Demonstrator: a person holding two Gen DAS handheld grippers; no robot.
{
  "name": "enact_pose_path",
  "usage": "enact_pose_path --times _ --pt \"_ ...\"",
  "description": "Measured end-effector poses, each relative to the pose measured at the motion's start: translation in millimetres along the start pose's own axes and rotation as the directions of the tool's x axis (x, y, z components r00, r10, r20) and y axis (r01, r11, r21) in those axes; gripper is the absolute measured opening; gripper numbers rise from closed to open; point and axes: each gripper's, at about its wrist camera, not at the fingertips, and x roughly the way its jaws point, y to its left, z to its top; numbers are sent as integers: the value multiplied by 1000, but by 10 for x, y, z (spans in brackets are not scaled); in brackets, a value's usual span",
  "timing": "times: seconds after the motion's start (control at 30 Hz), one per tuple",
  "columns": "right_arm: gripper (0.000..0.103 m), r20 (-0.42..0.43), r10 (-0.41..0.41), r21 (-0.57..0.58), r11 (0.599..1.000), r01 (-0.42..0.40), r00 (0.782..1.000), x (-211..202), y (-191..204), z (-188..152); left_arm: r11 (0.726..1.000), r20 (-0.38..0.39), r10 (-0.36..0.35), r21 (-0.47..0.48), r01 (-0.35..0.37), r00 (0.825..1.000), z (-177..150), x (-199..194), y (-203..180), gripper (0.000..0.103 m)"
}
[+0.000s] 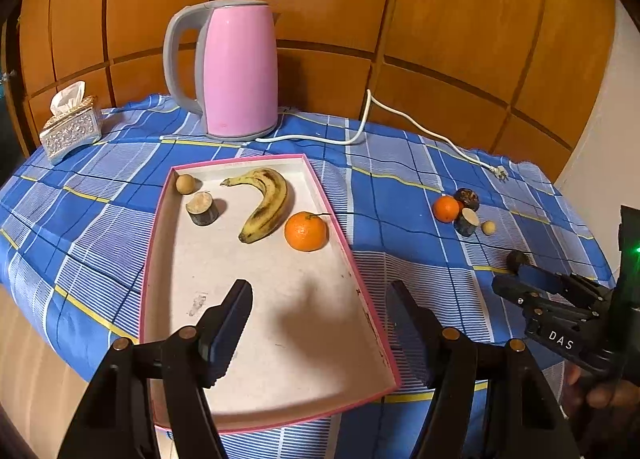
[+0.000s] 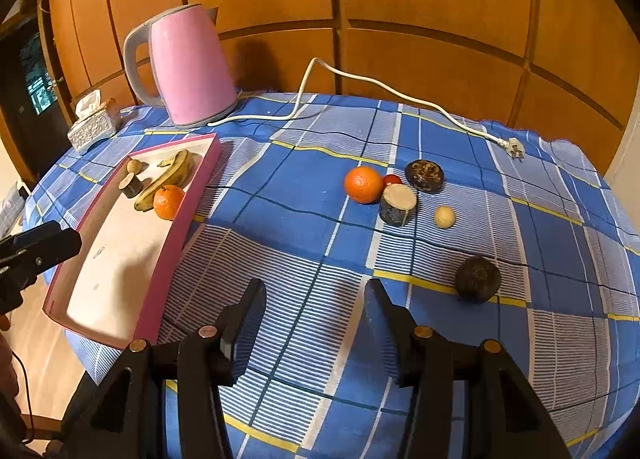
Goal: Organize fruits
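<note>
Left gripper (image 1: 320,323) spread wide, gripping nothing, hovering over bare near end of pink tray (image 1: 362,295); banana (image 1: 266,203) and orange (image 1: 306,231) at tray's far end, well ahead of fingers. Right gripper (image 2: 316,319) also parted and empty above tablecloth (image 2: 280,187). Loose orange (image 2: 363,184), cut dark fruit (image 2: 398,204), small pale fruit (image 2: 444,216) clustered well ahead; dark round fruit (image 2: 478,279) nearer, off to right of fingers.

Warm, dim indoor light, soft shadows inside the tray (image 1: 256,411), strong fisheye bending and dark corners.
</note>
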Motion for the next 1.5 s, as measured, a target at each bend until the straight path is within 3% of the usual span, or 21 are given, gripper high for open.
enact_pose_path --times 0.83,1.17,1.5 --pt "52 14 -78 98 992 77 997 -156 -423 -130 995 -40 -9 102 13 999 72 203 -376 70" --pt "52 21 -156 168 974 150 988 -272 -742 -181 984 -79 -84 150 95 993 178 404 -697 70" --pt "52 3 -210 252 946 203 978 -330 -1085 -265 972 -167 -150 156 177 974 214 744 -994 68"
